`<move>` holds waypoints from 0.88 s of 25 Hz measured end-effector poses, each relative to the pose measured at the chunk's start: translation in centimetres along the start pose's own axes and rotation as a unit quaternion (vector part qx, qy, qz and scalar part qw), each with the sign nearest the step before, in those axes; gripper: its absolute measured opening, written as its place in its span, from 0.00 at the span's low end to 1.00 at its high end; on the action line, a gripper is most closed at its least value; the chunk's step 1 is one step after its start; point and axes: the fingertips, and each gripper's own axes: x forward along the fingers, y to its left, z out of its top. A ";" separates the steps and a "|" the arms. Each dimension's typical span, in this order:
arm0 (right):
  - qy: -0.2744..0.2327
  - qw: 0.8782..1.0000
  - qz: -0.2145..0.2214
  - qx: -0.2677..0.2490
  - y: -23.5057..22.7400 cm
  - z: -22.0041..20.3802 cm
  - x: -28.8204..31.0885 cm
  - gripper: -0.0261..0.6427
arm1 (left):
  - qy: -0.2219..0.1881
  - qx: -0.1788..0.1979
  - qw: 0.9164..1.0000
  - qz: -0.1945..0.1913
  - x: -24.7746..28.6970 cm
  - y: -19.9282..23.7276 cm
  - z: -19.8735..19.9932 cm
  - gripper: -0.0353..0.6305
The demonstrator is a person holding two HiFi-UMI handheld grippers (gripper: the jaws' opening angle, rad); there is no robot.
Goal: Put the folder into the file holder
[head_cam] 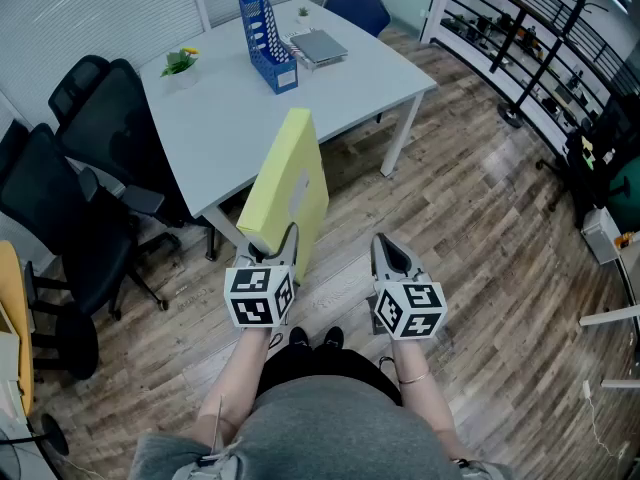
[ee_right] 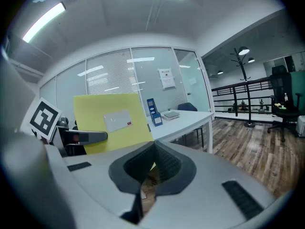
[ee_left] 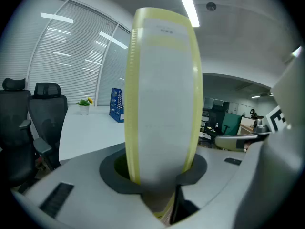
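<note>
hidden: folder (head_cam: 287, 183) bottom edge behind left gripper (head_cam: 287, 238), label (ee_right: 116, 119) print unreadable | form: flat stiff yellow slab, white label; file holder (head_cam: 266, 40) blue, slotted | grip: left gripper clamped on folder; right gripper (head_cam: 392, 253) closed, empty | place: folder upright before counter (head_cam: 240, 118) near edge; file holder at counter far end

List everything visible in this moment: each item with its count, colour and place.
folder: one, yellow, upright in front of the table's near edge, in the left gripper
file holder: one, blue, far part of the table
table: one, white, ahead of the person
potted plant: one, green with a yellow flower, table's left corner
flat stack: one, grey, on the table right of the file holder
office chairs: at least two, black, left of the table
chair: one, blue, at the table's far end
floor: wood
left gripper: clamped on the folder's lower edge
right gripper: closed, empty
</note>
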 end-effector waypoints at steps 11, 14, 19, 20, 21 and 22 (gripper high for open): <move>-0.003 1.000 0.015 0.013 -1.2 -0.4 -0.5 0.05 | -0.002 -0.013 1.000 -0.006 0.8 -1.0 0.1 0.29; -0.006 1.000 0.013 0.013 -1.9 0.0 -0.4 0.05 | -0.004 -0.008 1.000 -0.006 1.1 -1.4 0.4 0.29; -0.013 1.000 0.008 0.012 -2.8 0.7 -0.2 0.05 | -0.012 -0.014 1.000 -0.019 1.6 -2.1 1.4 0.28; -0.016 1.000 0.008 0.012 -3.0 0.9 -0.1 0.05 | -0.016 -0.016 1.000 -0.021 1.8 -2.2 1.8 0.28; -0.018 1.000 0.007 0.013 -3.2 1.1 0.0 0.05 | -0.020 -0.017 0.999 -0.023 2.1 -2.3 2.2 0.28; -0.020 1.000 0.007 0.015 -3.5 1.3 0.1 0.05 | -0.021 -0.018 0.999 -0.024 2.4 -2.4 2.5 0.28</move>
